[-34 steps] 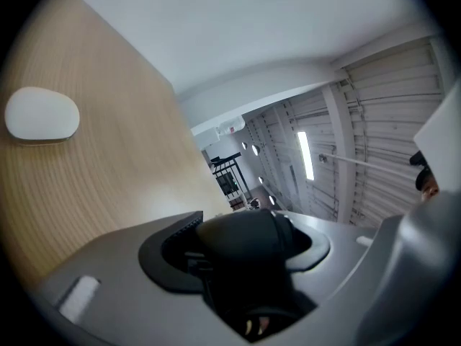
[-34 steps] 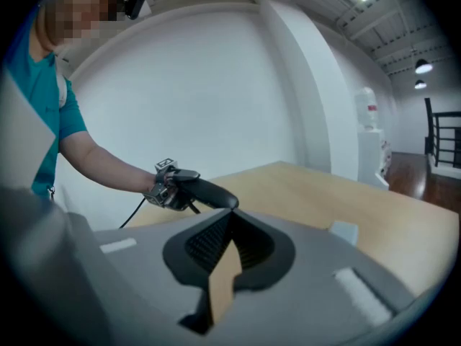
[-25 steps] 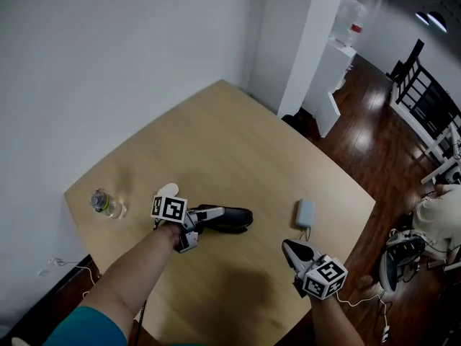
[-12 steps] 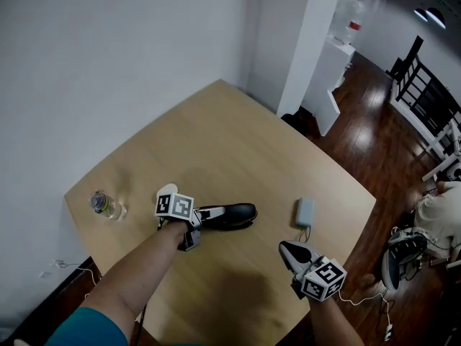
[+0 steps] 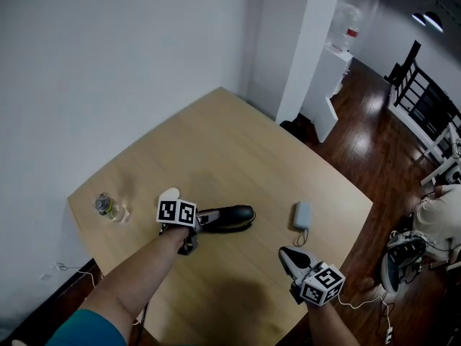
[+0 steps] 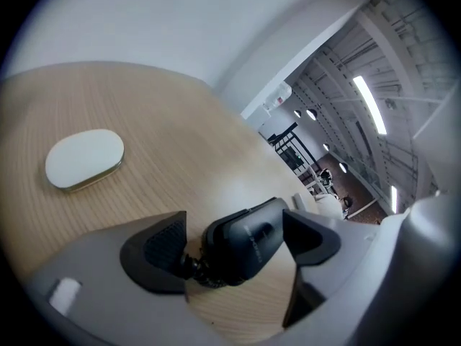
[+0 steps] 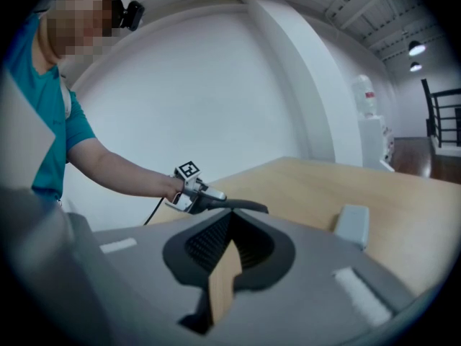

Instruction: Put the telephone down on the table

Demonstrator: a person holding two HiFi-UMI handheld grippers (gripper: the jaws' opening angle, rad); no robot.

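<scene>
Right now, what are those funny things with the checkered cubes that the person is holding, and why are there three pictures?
They are grabbing tools, one held in each hand, and the checkered cubes are part of them. One picture comes from a camera on the person's head, looking down at the wooden table. The other two come from small cameras that ride on each tool and look along its two jaws. The left tool holds a black telephone handset between its jaws, close to the table. The right tool is shut with nothing in it. Also on the table are a white oval thing, a small water bottle and a little grey box.
</scene>
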